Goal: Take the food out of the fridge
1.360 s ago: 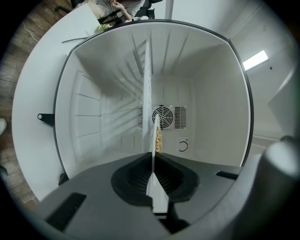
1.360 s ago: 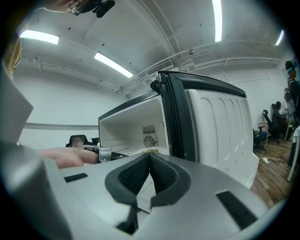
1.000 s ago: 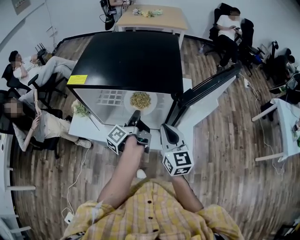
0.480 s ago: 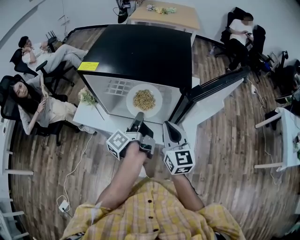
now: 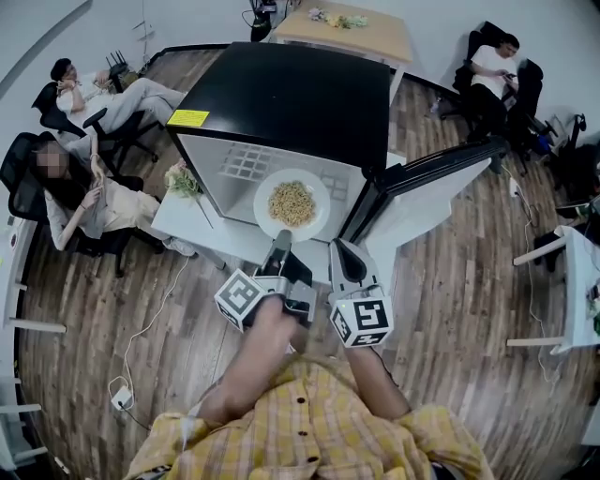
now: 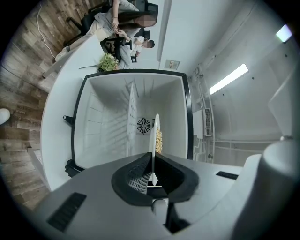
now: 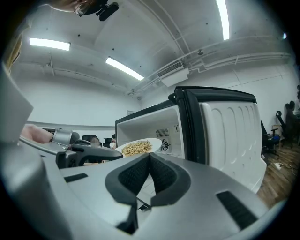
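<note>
A white plate (image 5: 265, 217) heaped with yellowish food (image 5: 292, 202) hangs at the mouth of the open fridge (image 5: 281, 103). My left gripper (image 5: 279, 246) is shut on the plate's near rim; in the left gripper view the plate (image 6: 153, 145) shows edge-on between the pads, with the food (image 6: 159, 139) on its right face. My right gripper (image 5: 339, 255) hangs just right of the left one, in front of the fridge door (image 5: 427, 187), jaws shut with nothing between them. In the right gripper view the plate (image 7: 136, 146) shows left of the door (image 7: 225, 131).
The fridge stands on a white platform (image 5: 187, 220) on the wood floor. Leafy greens (image 5: 184, 180) lie on the platform's left. People sit on chairs at the left (image 5: 80, 187) and at the back right (image 5: 492, 70). A wooden table (image 5: 347, 28) stands behind the fridge.
The plate has come out from deep inside the fridge to its mouth, drawn back by my left gripper. The right gripper has barely moved.
</note>
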